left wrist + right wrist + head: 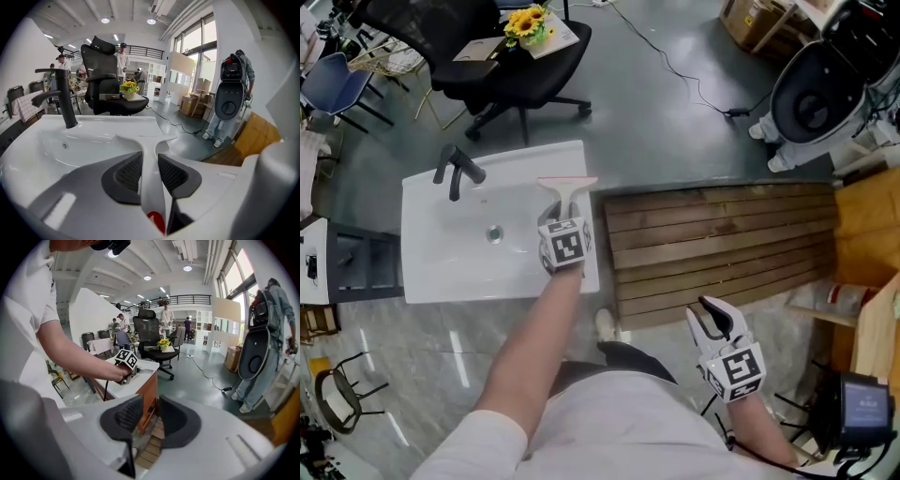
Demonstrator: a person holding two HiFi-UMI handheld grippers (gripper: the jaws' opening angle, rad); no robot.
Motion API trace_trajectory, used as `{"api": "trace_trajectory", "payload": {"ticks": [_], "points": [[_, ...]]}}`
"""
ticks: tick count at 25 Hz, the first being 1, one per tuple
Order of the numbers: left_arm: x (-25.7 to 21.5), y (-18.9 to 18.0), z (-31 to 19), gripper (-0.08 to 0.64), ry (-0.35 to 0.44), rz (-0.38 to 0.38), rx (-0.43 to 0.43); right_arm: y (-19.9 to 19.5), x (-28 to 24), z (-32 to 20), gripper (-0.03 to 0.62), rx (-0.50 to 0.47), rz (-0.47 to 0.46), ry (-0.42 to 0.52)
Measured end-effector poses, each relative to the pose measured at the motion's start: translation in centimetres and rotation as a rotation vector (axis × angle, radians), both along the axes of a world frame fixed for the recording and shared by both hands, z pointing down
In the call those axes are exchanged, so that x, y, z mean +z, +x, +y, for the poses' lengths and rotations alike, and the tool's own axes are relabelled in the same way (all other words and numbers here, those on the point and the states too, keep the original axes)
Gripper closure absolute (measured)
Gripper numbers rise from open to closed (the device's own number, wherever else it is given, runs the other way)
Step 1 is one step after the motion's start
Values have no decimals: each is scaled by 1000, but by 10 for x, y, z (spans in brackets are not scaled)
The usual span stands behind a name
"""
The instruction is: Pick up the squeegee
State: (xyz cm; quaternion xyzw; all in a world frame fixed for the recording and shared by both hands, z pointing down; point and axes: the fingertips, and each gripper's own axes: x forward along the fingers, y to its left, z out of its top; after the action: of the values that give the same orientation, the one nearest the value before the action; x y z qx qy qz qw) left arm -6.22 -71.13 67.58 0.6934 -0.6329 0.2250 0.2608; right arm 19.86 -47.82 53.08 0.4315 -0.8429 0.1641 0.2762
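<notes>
Squeegee [567, 187] is lying flat on the right rim of the white sink [441, 272], at 3 o'clock from the drain. In the head view its long axis is running 12 to 6. The blade end is pointing to 12 o'clock, with the blade itself crossways 9 to 3, and the handle is pointing to 6 o'clock, toward the person. Black faucet [455, 171] is standing at 11 o'clock from the squeegee.

Left tool [564, 223] is coming in from 6 o'clock along the handle. The left gripper view is showing its jaws partly closed, with both pads pressing on the white handle of the squeegee [145, 140].

Right tool [710, 314] is hanging well apart at 4 o'clock from the sink, over the near edge of the wooden slat platform [722, 244]. Its jaws are standing a little apart with nothing between them.
</notes>
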Motion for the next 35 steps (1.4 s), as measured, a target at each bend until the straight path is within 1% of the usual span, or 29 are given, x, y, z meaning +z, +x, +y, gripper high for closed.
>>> {"api": "trace_trajectory", "payload": {"ticks": [6, 11, 15, 20, 26, 30, 35], "points": [[-17, -13, 34, 451, -11, 37, 33, -29, -8, 1, 500, -48, -13, 18], [-47, -34, 76, 451, 31, 40, 62, -64, -16, 15, 500, -102, -35, 46], [-73, -57, 114, 451, 54, 66, 71, -95, -26, 29, 500, -139, -52, 64], [-111, -92, 174, 451, 87, 102, 75, -135, -39, 56, 500, -179, -70, 92], [-153, -134, 248, 451, 150, 115, 86, -181, -50, 94, 500, -221, -80, 128], [-177, -165, 296, 451, 175, 126, 86, -210, -63, 115, 508, -241, -74, 164], [-199, -206, 372, 451, 213, 136, 76, -242, -72, 162, 518, -261, -76, 189]]}}
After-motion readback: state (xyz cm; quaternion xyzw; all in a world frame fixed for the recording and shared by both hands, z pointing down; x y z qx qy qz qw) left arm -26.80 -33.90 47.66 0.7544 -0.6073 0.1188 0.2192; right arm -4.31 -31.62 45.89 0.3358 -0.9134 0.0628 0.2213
